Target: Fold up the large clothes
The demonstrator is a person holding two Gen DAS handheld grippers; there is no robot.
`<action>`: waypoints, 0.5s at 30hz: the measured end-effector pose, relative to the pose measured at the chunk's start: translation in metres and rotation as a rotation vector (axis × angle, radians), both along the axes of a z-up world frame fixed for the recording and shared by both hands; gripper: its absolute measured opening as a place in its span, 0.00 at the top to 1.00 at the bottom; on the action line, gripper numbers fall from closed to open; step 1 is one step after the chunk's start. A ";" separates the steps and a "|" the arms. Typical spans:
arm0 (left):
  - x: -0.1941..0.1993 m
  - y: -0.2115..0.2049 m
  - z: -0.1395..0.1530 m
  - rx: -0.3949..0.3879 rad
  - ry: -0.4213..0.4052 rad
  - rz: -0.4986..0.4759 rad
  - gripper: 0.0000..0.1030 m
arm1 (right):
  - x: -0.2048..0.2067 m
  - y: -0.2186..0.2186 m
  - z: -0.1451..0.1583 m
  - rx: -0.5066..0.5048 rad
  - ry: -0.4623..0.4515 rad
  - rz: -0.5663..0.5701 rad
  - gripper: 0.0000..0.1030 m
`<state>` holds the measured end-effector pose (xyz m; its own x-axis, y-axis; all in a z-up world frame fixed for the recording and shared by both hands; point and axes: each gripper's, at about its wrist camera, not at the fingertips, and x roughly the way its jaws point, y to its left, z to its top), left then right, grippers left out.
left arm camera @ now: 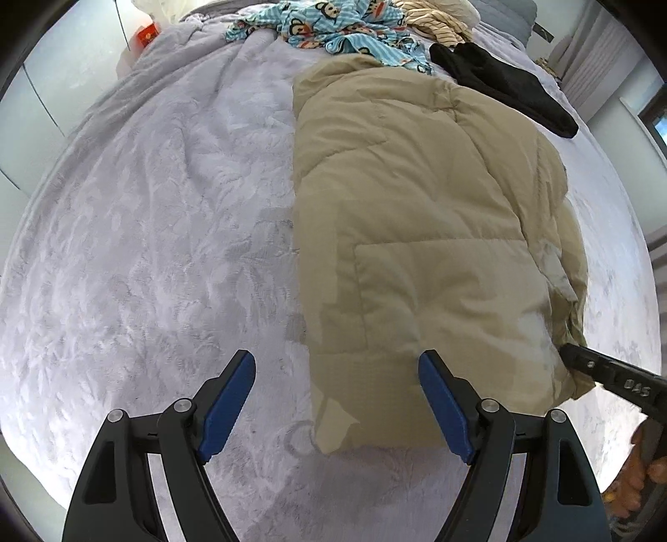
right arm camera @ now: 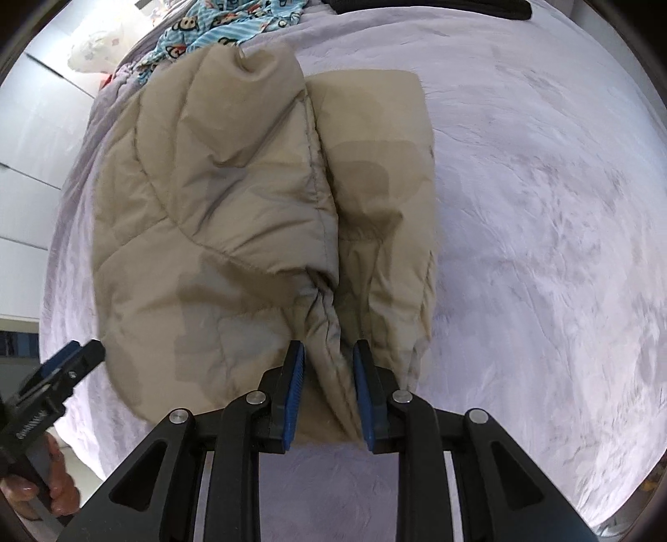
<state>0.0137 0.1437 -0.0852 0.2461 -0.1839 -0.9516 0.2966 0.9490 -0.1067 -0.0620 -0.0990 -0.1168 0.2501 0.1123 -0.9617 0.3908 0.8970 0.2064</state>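
My right gripper (right arm camera: 327, 396): clamped on a bunched fold at the near hem of the tan puffer jacket (right arm camera: 233, 208), bottom centre of the frame.
My left gripper (left arm camera: 337, 400): fingers wide apart, empty, poised above the jacket's near left corner.
Progress: the jacket lies lengthwise on the grey blanket (left arm camera: 146, 229), one side already laid over; I judge further folds remain.
Room: bare blanket left and right.
Far edge: patterned clothes (left arm camera: 333, 25) and a black garment (left arm camera: 508, 87) crowd the top.

Mirrored raised letters, seemingly "DAS", on the black finger of the right gripper (left arm camera: 560, 354) at the near right edge, nothing else legible — red packet (left arm camera: 146, 35) far left too small to read
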 end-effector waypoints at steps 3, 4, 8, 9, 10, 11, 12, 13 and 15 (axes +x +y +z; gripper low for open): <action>-0.008 0.004 0.012 -0.002 -0.022 0.010 0.21 | -0.012 0.003 0.015 0.013 -0.013 -0.006 0.73; -0.009 0.005 0.015 -0.005 -0.026 0.017 0.21 | -0.014 0.003 0.019 0.016 -0.017 -0.004 0.67; -0.020 0.008 0.035 -0.010 -0.067 0.047 0.21 | -0.025 0.005 0.045 0.004 -0.064 0.007 0.49; -0.024 0.007 0.039 -0.012 -0.074 0.052 0.21 | -0.027 0.005 0.051 -0.002 -0.079 0.009 0.49; -0.026 0.007 0.043 -0.013 -0.082 0.057 0.20 | -0.030 0.005 0.055 -0.003 -0.089 0.011 0.49; -0.029 0.006 0.047 -0.014 -0.087 0.060 0.20 | -0.032 0.007 0.057 -0.002 -0.097 0.012 0.49; -0.033 0.005 0.051 -0.015 -0.090 0.061 0.10 | -0.034 0.007 0.061 -0.002 -0.107 0.014 0.49; -0.035 0.004 0.053 -0.013 -0.089 0.061 0.00 | -0.034 0.005 0.066 -0.004 -0.114 0.016 0.49; -0.045 0.001 0.062 -0.003 -0.108 0.060 0.00 | -0.039 0.005 0.076 -0.014 -0.131 0.020 0.49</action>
